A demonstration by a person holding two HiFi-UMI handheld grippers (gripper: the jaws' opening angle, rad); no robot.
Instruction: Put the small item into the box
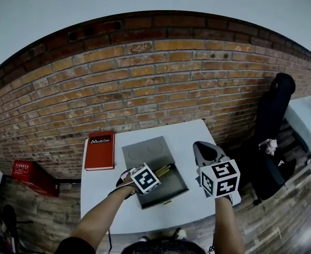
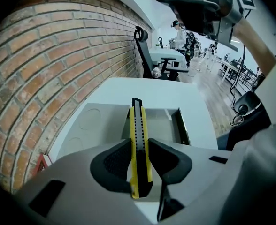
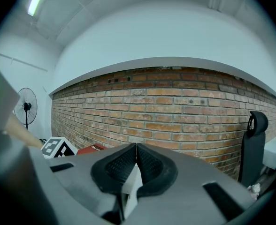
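Note:
A yellow and black utility knife [image 2: 137, 135] sits clamped between the pads of my left gripper [image 2: 140, 161], its tip pointing forward over the open grey box [image 2: 171, 125]. In the head view the left gripper [image 1: 154, 173] holds the knife [image 1: 166, 169] just above the box's tray [image 1: 168, 188], whose lid [image 1: 146, 151] lies flat behind it. My right gripper [image 1: 204, 151] hovers to the right of the box with nothing in it. In its own view the right gripper [image 3: 136, 146] has its jaws pressed together and points at the brick wall.
A red book [image 1: 99, 150] lies on the white table [image 1: 198, 134] left of the box. A red crate [image 1: 31, 176] stands on the floor at the left. A black office chair [image 1: 274, 115] stands to the right of the table. The brick wall runs behind.

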